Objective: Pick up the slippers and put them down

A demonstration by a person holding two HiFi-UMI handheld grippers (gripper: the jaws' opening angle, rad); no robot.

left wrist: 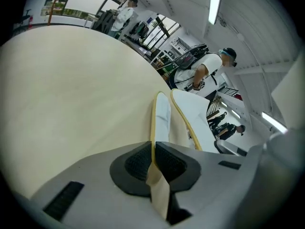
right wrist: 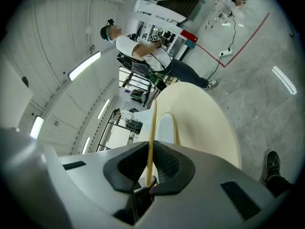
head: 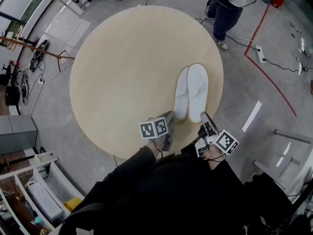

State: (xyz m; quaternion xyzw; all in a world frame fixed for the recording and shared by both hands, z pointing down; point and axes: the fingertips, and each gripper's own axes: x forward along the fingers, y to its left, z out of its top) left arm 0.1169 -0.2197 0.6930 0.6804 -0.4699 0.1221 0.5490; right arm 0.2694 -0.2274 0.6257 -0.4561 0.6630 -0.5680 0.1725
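Note:
Two white slippers with thin yellowish soles lie side by side, toes pointing away, near the front right edge of the round beige table (head: pixel 122 72). My left gripper (head: pixel 171 120) is shut on the heel end of the left slipper (head: pixel 181 98). In the left gripper view the black pads (left wrist: pixel 138 163) pinch the sole edge of that slipper (left wrist: pixel 162 120), and the other slipper (left wrist: pixel 193 116) lies just to its right. My right gripper (head: pixel 204 119) is shut on the heel of the right slipper (head: pixel 197 89). In the right gripper view its sole (right wrist: pixel 153 123) runs edge-on between the shut jaws (right wrist: pixel 149 168).
A person (head: pixel 230 4) stands at the table's far side. Cables and a power strip (head: pixel 260 54) lie on the grey floor to the right, beside a red tape line (head: pixel 276 84). White shelves (head: pixel 44 190) stand at the lower left.

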